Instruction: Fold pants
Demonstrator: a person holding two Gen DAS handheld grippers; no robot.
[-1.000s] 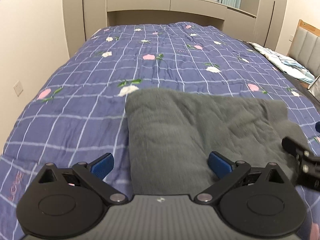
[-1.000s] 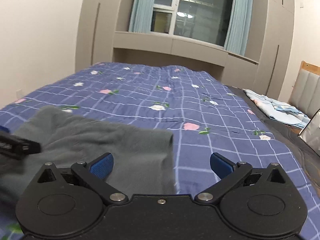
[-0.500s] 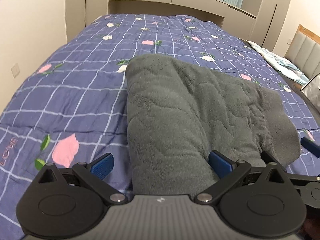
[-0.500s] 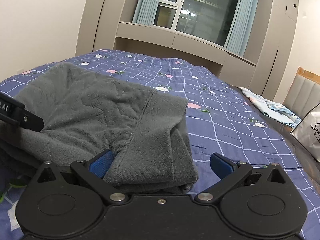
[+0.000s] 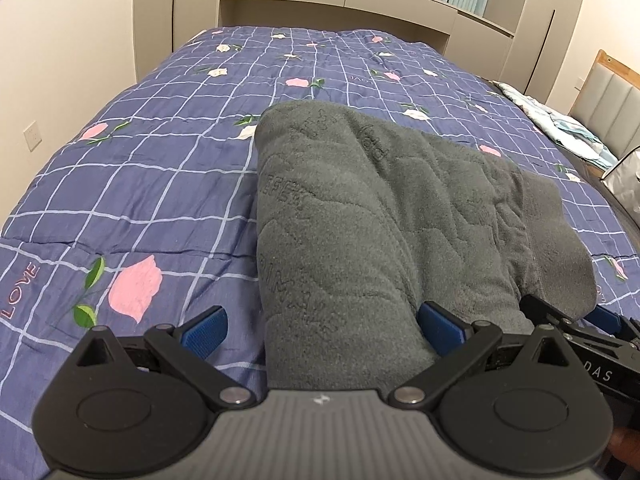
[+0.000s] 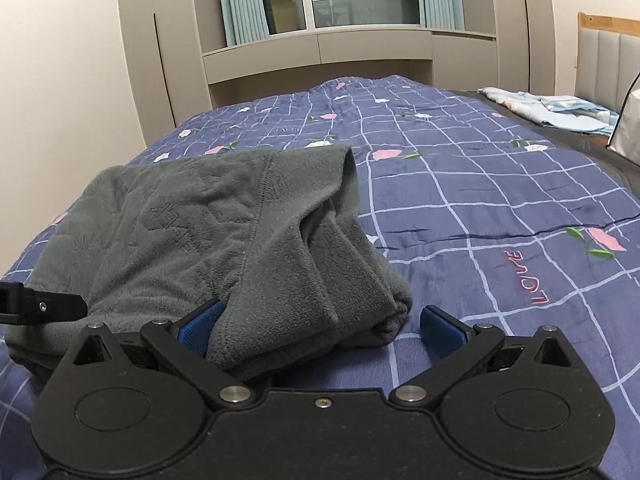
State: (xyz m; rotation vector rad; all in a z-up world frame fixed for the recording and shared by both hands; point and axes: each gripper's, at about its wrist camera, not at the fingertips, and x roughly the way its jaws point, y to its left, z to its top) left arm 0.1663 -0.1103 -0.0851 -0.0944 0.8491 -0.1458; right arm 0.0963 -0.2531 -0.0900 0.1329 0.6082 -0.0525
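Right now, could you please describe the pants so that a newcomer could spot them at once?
Start at the blue checked floral quilt covering the bed. On its near part lies a folded bundle of grey fleece pants. It is the only plain grey thing on the patterned quilt.

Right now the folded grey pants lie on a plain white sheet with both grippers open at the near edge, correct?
Not quite. The pants lie on a blue checked quilt with pink flowers, as the left wrist view shows. The left gripper and right gripper are open at the near edge.
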